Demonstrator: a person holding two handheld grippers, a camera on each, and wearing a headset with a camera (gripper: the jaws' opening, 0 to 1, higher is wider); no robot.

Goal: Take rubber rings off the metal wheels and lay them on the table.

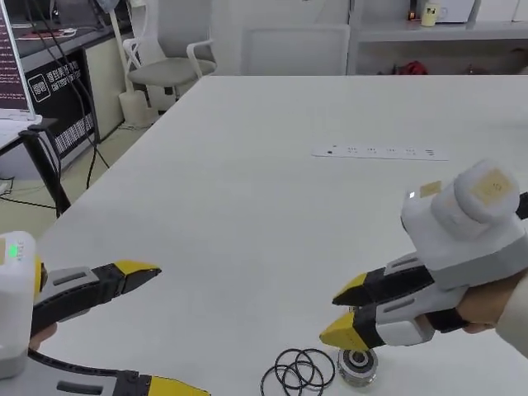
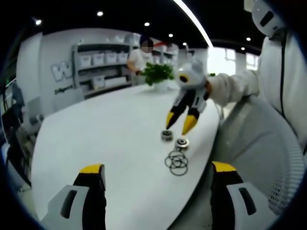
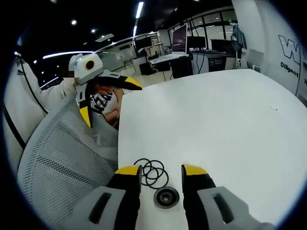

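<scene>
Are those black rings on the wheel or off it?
Off: the rings lie flat on the table, beside a wheel.

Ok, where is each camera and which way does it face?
Head view: on the headset, facing forward-down over the table; both grippers show.
Left gripper view: on the left gripper, facing the right gripper and the person's torso; own jaws apart.
Right gripper view: on the right gripper, aimed at a metal wheel; own jaws apart.
All share the rubber rings.

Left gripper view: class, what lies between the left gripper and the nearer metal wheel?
Black rubber rings lie there, just short of the metal wheel, as the left gripper view shows.
</scene>
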